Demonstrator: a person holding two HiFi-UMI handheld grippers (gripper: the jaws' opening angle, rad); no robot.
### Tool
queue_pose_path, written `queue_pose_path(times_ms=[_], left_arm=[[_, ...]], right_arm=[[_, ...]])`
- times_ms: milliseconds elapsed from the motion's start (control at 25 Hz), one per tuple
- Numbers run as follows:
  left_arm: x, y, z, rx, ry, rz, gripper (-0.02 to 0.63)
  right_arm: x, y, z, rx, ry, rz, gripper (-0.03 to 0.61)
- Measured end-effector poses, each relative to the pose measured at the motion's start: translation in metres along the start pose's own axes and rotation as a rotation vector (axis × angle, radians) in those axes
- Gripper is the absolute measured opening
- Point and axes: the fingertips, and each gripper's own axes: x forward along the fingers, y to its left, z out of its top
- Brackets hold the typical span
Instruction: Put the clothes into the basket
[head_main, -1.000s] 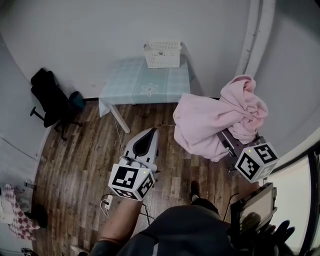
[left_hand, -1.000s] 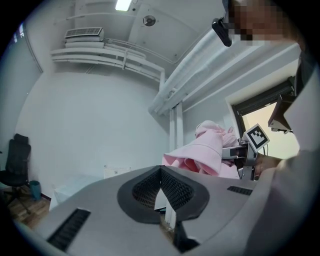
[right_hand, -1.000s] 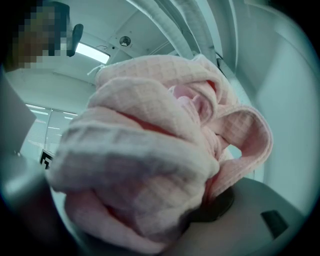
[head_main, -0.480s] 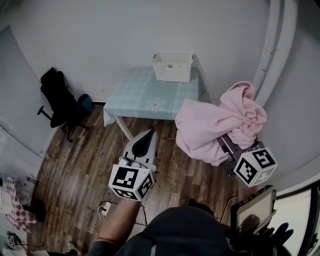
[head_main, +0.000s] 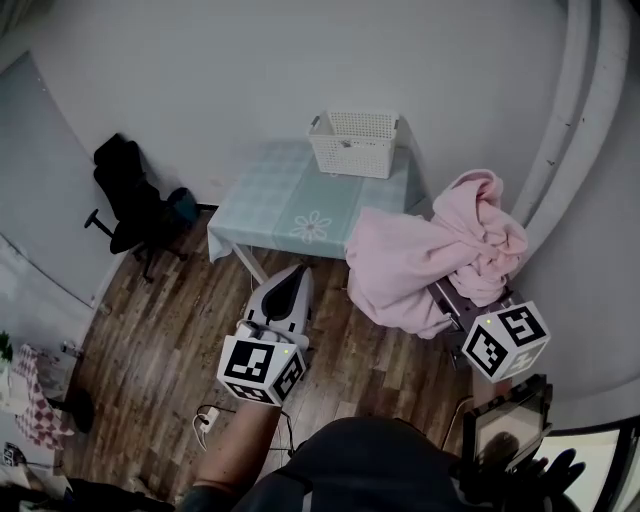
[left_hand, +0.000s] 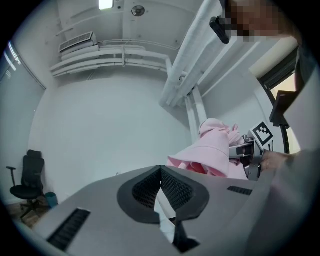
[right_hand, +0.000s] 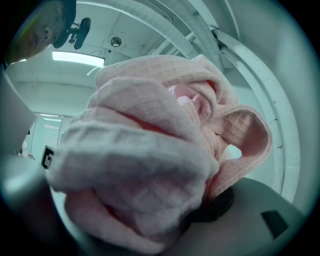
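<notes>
Off to the left of the pair, the left hand-held gripper (head_main: 296, 275) pointed level, its jaws closed together on nothing, as the left gripper view showed. Ahead of it and slightly to its right stood the surface (head_main: 270, 195) under a pale checked cloth. At that surface's far right corner sat the white basket (head_main: 355, 142), its long side running across the line of approach. To the right of the left hand-held gripper, the right hand-held gripper (head_main: 450, 300) was clenched on a bunched pink garment (head_main: 410, 255). The garment was heaped over its jaws and hung off to its left, clear of the floor. From the right hand-held gripper the basket lay ahead and to the left, well apart, past the near edge of the surface. Both hands looked about equally far from it, but only the right carried cloth. So the coming carry would, in my judgement, run forward and leftward, and the hanging fold would need to clear the basket's rim.
</notes>
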Motion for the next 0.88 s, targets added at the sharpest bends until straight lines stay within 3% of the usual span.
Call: queue_pose_path(times_ms=[320,560,880], left_arm=[[0.02,0.015,-0.004,-0.017,0.027,0.026,0.009],[0.032,0.034,-0.002,-0.025,0.017,-0.012,0.009],[0.077,0.094,0.005,-0.052,0.012,-0.085,0.009]], right_arm=[[0.023,-0.017,0.003,0.002,0.015,0.019,0.341],[0.039,-0.014,0.013,-0.009,0.006,-0.014,0.341],[0.105,-0.004,0.027,-0.015,-0.002,-0.07,0.341]])
